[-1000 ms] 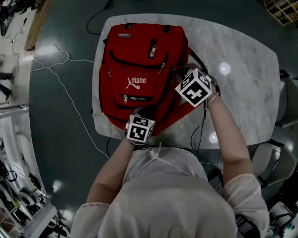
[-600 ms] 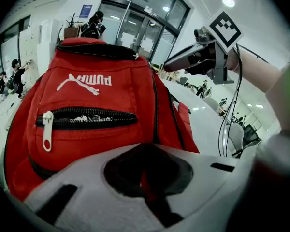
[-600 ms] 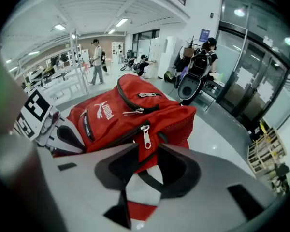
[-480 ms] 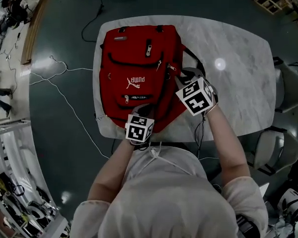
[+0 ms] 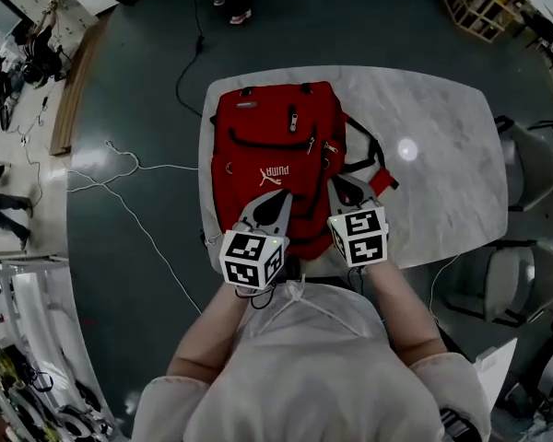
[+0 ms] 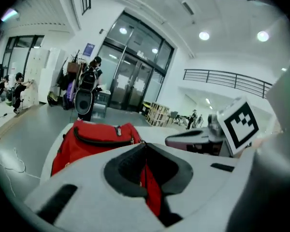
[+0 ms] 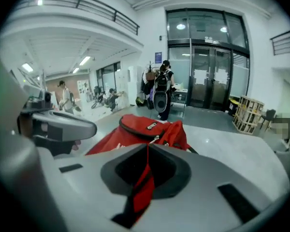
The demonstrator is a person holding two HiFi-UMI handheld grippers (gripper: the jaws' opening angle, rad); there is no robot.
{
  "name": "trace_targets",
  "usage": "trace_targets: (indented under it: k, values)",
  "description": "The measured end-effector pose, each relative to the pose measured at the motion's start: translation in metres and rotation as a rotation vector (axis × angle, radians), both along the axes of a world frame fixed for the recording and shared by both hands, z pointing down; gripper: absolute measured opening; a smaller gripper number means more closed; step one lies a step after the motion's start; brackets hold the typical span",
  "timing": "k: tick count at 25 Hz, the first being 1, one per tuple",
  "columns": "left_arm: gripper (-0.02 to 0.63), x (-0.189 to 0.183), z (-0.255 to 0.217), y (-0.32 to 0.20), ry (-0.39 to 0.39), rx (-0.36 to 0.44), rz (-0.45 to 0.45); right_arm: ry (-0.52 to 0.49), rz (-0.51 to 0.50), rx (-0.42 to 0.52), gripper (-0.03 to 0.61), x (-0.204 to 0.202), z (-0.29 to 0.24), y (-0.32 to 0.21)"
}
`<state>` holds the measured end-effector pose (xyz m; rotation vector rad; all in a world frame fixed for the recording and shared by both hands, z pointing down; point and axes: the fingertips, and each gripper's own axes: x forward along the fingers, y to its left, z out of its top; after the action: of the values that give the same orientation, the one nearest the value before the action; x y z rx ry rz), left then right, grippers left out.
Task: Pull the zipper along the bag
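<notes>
On the pale marble table (image 5: 442,145), the red fabric backpack (image 5: 278,141) lay flat with its front pockets looking zipped. I judged the pull either finished or not engaged, since neither claw held a slider. The left gripper (image 5: 280,196) and right gripper (image 5: 341,182) hung over its near edge, jaws together at the tips, only red showing through the gap behind. The white lettering (image 5: 275,170) read "PUMA".

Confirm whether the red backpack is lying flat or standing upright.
Lying flat: the red backpack rests back-down on the table, its front facing up in the head view.
</notes>
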<state>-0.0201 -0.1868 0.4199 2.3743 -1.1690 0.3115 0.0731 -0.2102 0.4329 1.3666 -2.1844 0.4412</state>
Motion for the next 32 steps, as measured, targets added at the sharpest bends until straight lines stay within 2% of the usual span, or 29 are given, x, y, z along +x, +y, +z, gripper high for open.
trace_targets:
  k: [4,8,14,24,32]
  values:
    - [0.02,-0.01,-0.052,-0.003,0.02,0.124,-0.008,-0.141,0.043,0.093,0.028,-0.021,-0.036,0.015]
    - [0.02,-0.018,-0.086,0.0,0.017,0.228,-0.005,-0.158,0.05,0.182,0.027,-0.036,-0.067,0.022]
    - [0.02,-0.03,-0.106,0.006,-0.023,0.303,0.005,-0.16,0.069,0.236,0.026,-0.046,-0.084,0.023]
    - [0.02,-0.053,-0.107,-0.006,-0.012,0.301,-0.024,-0.146,0.037,0.241,0.026,-0.067,-0.086,0.025]
    - [0.02,-0.06,-0.107,-0.01,0.007,0.292,-0.039,-0.16,0.009,0.287,0.026,-0.08,-0.094,0.027]
